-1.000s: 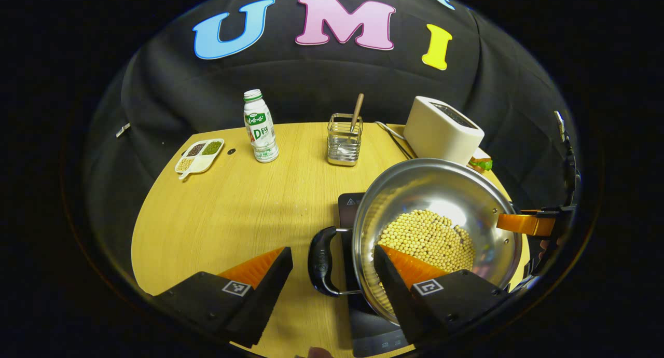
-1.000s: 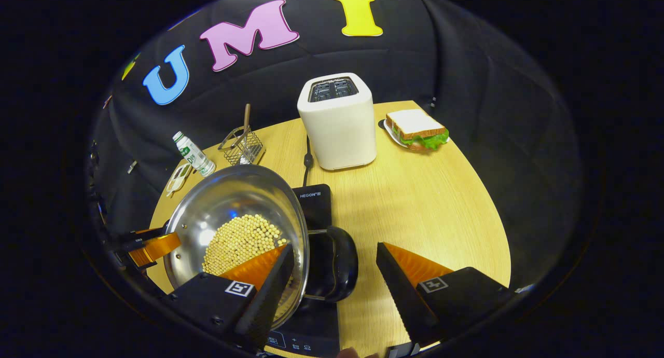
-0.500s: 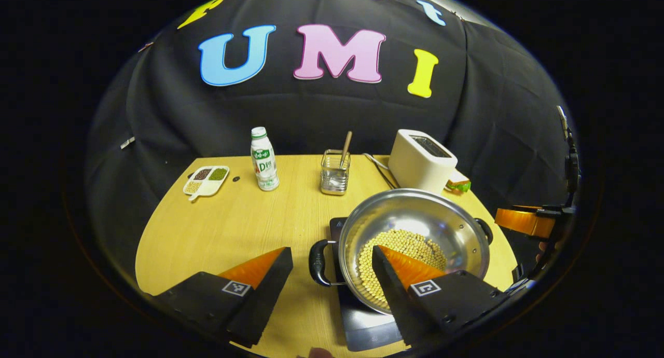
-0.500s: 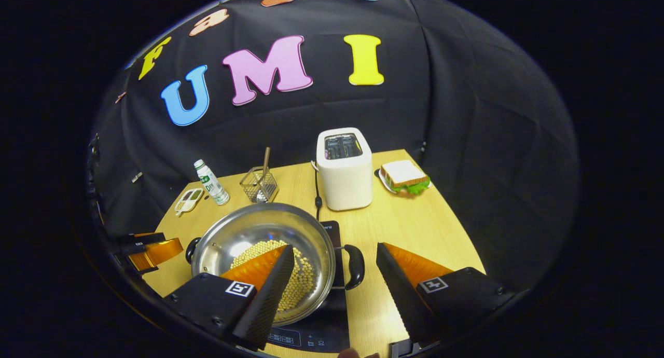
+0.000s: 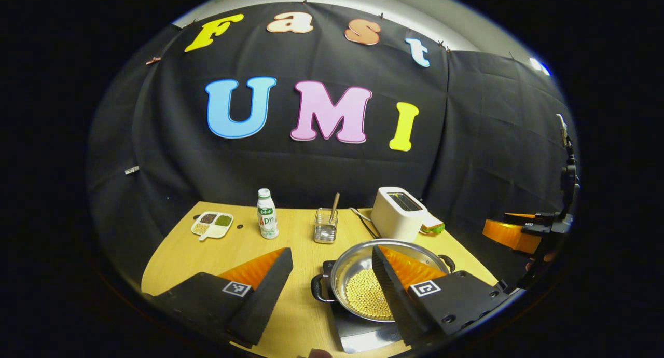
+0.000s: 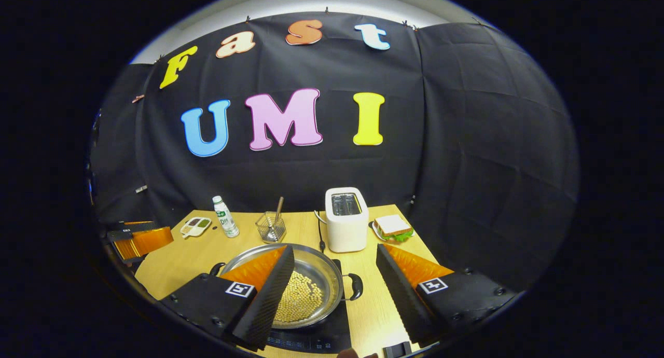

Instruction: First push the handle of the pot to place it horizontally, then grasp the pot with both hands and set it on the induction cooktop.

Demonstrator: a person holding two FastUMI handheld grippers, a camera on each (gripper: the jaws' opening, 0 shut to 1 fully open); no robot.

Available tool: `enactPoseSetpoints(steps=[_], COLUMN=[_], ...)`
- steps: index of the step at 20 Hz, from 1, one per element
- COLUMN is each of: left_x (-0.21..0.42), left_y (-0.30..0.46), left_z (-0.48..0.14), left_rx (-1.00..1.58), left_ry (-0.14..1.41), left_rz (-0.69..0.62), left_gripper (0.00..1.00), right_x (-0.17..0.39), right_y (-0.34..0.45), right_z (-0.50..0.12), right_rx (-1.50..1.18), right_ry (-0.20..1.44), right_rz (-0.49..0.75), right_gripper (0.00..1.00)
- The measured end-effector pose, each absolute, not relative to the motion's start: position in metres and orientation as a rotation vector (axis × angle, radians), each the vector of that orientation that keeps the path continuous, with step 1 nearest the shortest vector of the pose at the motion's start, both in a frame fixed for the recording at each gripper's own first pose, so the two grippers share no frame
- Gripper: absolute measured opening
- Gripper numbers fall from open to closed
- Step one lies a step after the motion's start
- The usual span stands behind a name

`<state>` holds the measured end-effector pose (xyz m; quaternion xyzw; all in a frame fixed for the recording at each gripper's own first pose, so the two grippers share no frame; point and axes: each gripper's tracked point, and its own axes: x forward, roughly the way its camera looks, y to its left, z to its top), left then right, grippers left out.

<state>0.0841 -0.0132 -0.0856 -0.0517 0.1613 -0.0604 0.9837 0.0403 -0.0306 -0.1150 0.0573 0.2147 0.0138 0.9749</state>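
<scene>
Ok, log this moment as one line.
pot: on induction cooktop | left claw: open | right claw: open | soybeans: in pot

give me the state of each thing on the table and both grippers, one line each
pot: upright on the induction cooktop, beans inside, no lid
left gripper: jaws open, holding nothing
right gripper: jaws open, holding nothing
toaster: upright, slots empty
bottle: upright, capped
wire holder: upright, a utensil in it
sandwich: on a plate
divided dish: compartments filled
</scene>
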Motion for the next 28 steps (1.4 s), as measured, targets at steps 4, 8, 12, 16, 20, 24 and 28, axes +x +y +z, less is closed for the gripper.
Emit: enactPoseSetpoints(steps=[4,8,12,16,20,24,28], left_x=[0.062,0.039,0.027,0.013,0.010,0.008,0.008], left_y=[0.000,0.008,0.009,0.014,0.018,0.020,0.023], left_z=[-0.055,-0.035,-0.028,-0.018,-0.015,-0.020,-0.026], left_rx=[-0.060,-0.047,-0.038,-0.024,-0.003,-0.017,-0.052], left_ry=[0.233,0.162,0.135,0.104,0.093,0.110,0.131], left_rz=[-0.117,-0.111,-0.112,-0.096,-0.077,-0.068,-0.055], left_gripper=[0.95,0.95,0.95,0.95,0.95,0.95,0.95], right_x=[0.023,0.008,-0.005,-0.011,-0.008,-0.004,-0.004], right_y=[-0.023,-0.017,-0.009,0.006,0.011,0.015,0.012], right_z=[-0.081,-0.048,-0.029,-0.021,-0.022,-0.022,-0.024], right_rx=[0.131,0.114,0.074,0.074,0.067,0.069,0.065], right_ry=[0.356,0.250,0.178,0.170,0.175,0.175,0.186], right_rz=[0.018,0.006,-0.011,0.009,0.021,0.032,0.026], right_gripper=[0.98,0.98,0.98,0.99,0.99,0.99,0.99])
